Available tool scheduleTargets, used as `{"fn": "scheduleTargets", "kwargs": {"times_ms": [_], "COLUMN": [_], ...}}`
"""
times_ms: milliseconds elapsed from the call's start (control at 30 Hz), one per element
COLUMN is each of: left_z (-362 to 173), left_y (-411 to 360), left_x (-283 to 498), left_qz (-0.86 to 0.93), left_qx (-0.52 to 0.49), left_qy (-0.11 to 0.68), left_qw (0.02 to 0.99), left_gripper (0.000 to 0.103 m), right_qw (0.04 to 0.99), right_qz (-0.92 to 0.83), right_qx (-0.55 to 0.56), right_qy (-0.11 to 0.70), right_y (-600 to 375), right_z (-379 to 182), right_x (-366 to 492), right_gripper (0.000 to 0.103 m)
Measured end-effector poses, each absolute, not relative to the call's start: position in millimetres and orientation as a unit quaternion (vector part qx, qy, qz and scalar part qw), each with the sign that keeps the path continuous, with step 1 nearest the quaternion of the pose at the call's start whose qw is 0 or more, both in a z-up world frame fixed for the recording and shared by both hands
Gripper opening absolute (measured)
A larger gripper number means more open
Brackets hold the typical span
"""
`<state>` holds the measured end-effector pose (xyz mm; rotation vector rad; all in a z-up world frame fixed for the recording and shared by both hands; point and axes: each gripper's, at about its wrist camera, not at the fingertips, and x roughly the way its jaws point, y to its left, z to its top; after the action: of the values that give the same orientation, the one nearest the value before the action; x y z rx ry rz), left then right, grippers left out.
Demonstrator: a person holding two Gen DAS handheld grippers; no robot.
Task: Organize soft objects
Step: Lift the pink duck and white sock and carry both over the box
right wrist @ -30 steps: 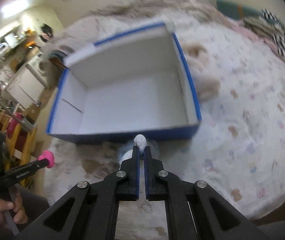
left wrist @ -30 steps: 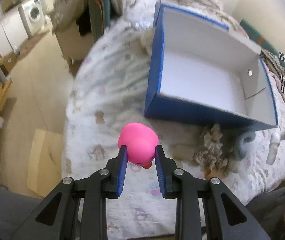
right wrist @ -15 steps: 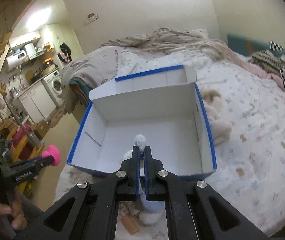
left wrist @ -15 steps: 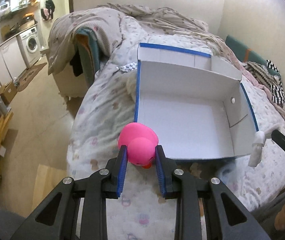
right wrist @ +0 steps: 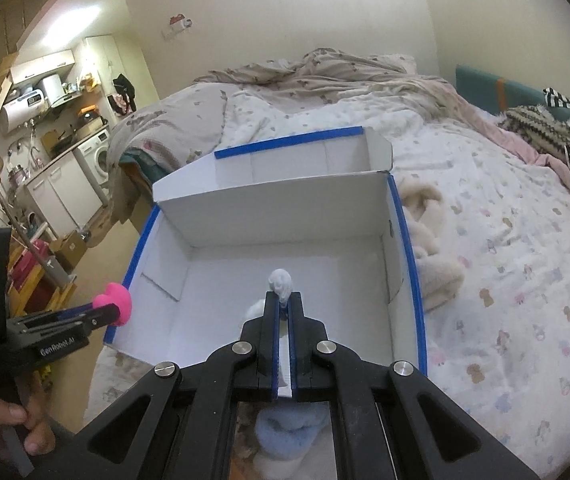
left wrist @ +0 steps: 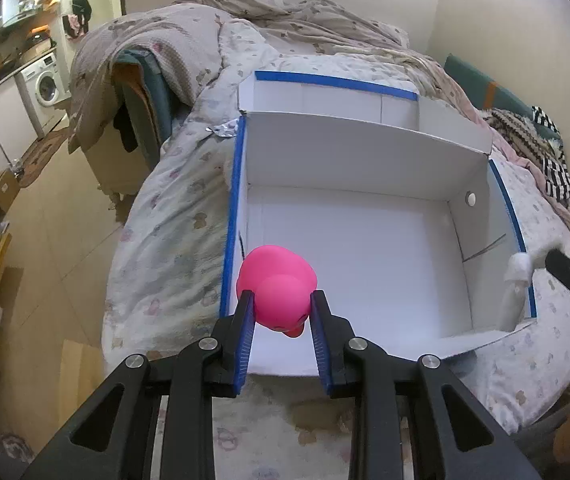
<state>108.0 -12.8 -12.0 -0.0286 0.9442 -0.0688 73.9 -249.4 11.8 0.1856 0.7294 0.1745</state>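
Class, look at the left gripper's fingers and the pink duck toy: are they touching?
Touching. The left wrist view shows both blue fingers pressed against the sides of the pink duck toy, with no gap.

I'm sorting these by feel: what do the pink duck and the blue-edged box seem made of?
Pink duck: probably soft rubber or vinyl, smooth with a slight sheen and no fuzz. Box: apparently folded cardboard, matte white inside with crease lines and thin flaps, blue outside.

Box point(left wrist: 365, 168) sitting on bed point(left wrist: 173, 248), both my grippers hanging over its near edge.
I'm seeing duck point(left wrist: 277, 292) over near-left corner, plush toy point(right wrist: 429, 248) lying right of box.
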Motion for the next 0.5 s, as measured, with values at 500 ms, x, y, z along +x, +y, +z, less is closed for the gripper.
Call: {"fn": "scheduleTargets", "kwargs": {"times_ms": [500], "left_z": [-29], "left_y": [-40], "left_x": [160], "left_qz": [-0.054], "left_qx": [0.004], "left_qy": [0.450], "left_qw": [0.891], "left_gripper": [0.025], "right_qw": [0.926], "right_qz": [0.078], "right_qx": [0.067], "right_qy": [0.363], "right_y": [-248], "right_z": [0], "right_x": [129], "right_gripper": [0.006]}}
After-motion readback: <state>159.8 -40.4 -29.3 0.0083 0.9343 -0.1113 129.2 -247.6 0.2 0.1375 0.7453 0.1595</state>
